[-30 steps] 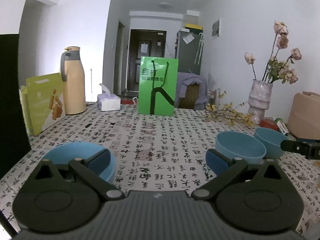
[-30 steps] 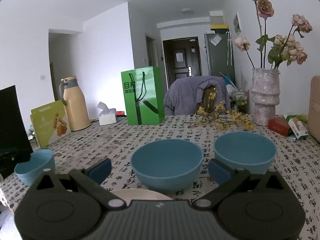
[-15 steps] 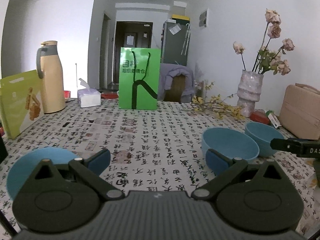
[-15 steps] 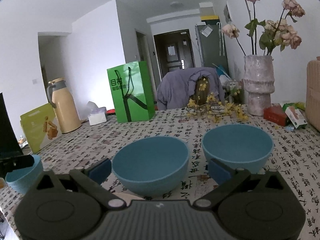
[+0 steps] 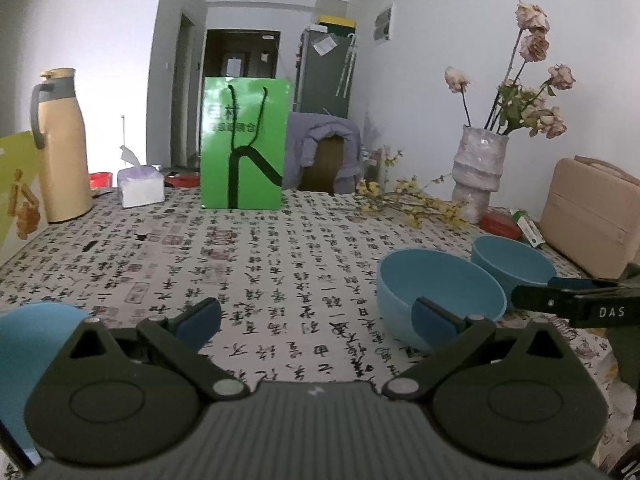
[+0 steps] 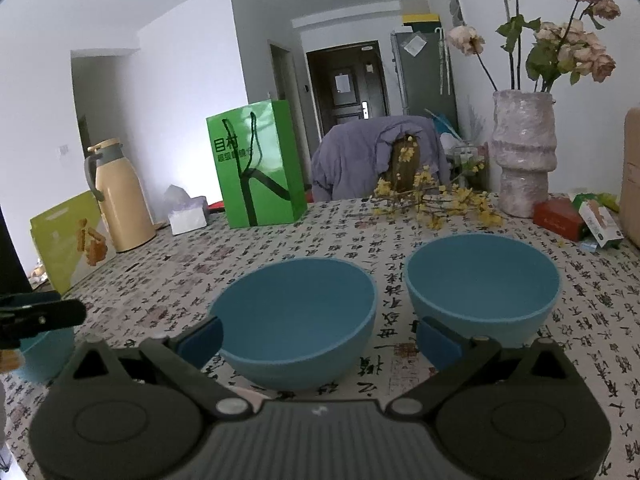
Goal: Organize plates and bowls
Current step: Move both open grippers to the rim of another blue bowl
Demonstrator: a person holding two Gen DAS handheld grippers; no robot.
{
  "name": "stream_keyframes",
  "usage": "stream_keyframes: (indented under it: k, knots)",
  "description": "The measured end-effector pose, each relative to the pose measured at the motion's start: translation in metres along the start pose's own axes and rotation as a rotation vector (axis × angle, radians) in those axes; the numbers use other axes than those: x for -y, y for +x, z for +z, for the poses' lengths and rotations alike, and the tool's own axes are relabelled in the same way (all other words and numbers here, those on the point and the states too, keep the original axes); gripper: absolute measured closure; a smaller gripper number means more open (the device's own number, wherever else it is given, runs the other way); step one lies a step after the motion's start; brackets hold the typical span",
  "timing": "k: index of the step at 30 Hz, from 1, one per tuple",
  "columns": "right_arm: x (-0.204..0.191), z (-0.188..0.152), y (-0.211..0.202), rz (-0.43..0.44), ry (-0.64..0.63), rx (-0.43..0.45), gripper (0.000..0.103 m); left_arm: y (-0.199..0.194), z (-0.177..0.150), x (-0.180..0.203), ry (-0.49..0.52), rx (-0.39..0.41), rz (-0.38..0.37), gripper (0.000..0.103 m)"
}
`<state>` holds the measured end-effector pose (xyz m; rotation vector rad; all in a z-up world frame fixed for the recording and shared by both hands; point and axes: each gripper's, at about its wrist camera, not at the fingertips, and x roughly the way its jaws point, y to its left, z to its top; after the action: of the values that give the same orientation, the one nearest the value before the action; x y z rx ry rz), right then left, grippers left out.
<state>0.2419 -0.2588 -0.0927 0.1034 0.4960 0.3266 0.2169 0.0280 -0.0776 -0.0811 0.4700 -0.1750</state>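
Blue pads tip the wide-spread fingers of the right gripper (image 6: 318,334), which holds nothing; the nearer blue bowl (image 6: 296,320) sits on the table just ahead at 12 o'clock, between the two fingers, though whether a pad touches its wall cannot be told. A second blue bowl (image 6: 482,280) stands upright just beside it at 2 o'clock, the two close together but apart. At 9 o'clock a third blue bowl (image 6: 44,350) shows partly behind the dark tip of the other gripper.

The left gripper (image 5: 316,318) is likewise spread wide and empty, over bare calligraphy-print tablecloth (image 5: 256,264). In its view the third bowl lies at 8 o'clock beside its left finger, and the pair of bowls sits at 2 o'clock, the nearer partly behind its right finger, with the right gripper's dark tip reaching in from 3 o'clock.

Farther back, a green paper bag (image 6: 260,168) stands upright at 11 o'clock in the right view, a white tissue box (image 6: 188,216) and a beige thermos jug (image 6: 118,196) at 10 o'clock, and a pale vase (image 6: 524,156) of dried roses at 1 o'clock, yellow-blossom twigs (image 6: 436,204) lying before it. Beyond the table, a chair draped in grey cloth (image 6: 376,156) faces a dark door (image 6: 346,84).
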Motion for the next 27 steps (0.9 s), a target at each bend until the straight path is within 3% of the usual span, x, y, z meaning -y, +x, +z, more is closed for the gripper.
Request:
stream_keyframes:
  k: [9,14,27]
  knots:
    - [0.003,0.010,0.008,-0.009,0.023,-0.033,0.000,0.023,0.015,0.018,-0.006,-0.034,-0.051,0.000]
    - [0.013,0.015,0.017,-0.020,0.090,-0.076,0.000,0.043,0.026,0.032,0.023,-0.066,0.019,0.000]
    - [0.017,0.021,0.042,-0.044,0.103,-0.145,0.009,0.084,0.040,0.040,0.001,-0.163,0.033,0.000]
